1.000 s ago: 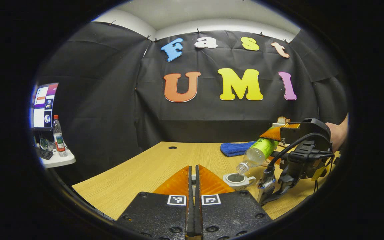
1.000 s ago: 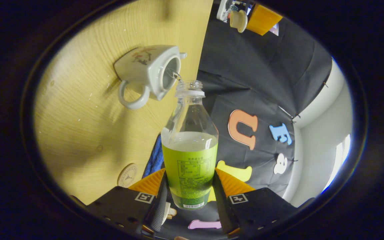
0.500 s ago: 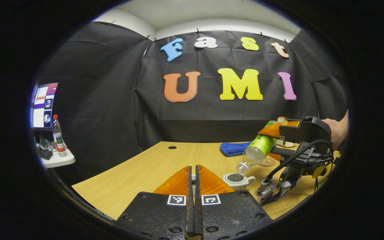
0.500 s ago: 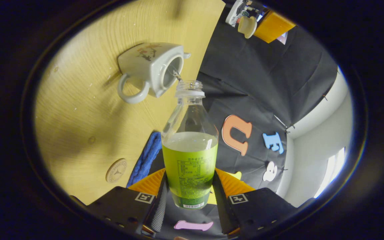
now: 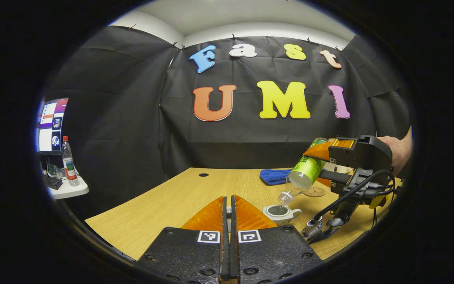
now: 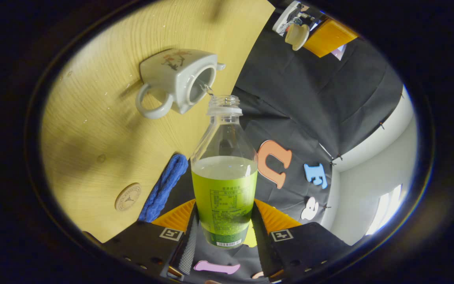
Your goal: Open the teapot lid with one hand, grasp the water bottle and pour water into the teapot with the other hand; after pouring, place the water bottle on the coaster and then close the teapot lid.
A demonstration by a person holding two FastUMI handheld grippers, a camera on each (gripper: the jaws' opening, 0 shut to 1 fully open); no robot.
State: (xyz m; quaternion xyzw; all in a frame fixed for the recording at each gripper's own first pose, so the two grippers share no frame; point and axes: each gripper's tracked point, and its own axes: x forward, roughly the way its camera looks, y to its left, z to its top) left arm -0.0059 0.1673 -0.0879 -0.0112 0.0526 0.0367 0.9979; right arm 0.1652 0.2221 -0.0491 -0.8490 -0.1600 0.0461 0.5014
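Observation:
A white teapot [image 5: 280,213] [image 6: 175,77] stands with no lid on the wooden table [image 5: 172,201]. My right gripper [image 6: 224,215] [image 5: 312,167] is shut on a clear water bottle with a green label [image 6: 224,185] [image 5: 307,167]. The bottle is tilted neck-down just above the teapot's opening, and a thin stream runs from its mouth. My left gripper [image 5: 229,201] is shut. In the right gripper view it [image 6: 313,33] holds the white lid [image 6: 296,36] up and off to the side. A round coaster [image 5: 315,192] [image 6: 128,196] lies on the table beyond the teapot.
A folded blue cloth [image 5: 274,175] [image 6: 162,187] lies near the coaster at the table's back. A person's hand [image 5: 396,152] holds the right gripper. At far left, a small side table carries a monitor [image 5: 51,124] and a red-capped bottle [image 5: 68,159].
My right gripper has risen a little with the bottle, lifting its base and uncovering the coaster behind it. The bottle mouth stays over the teapot. My left gripper has held still.

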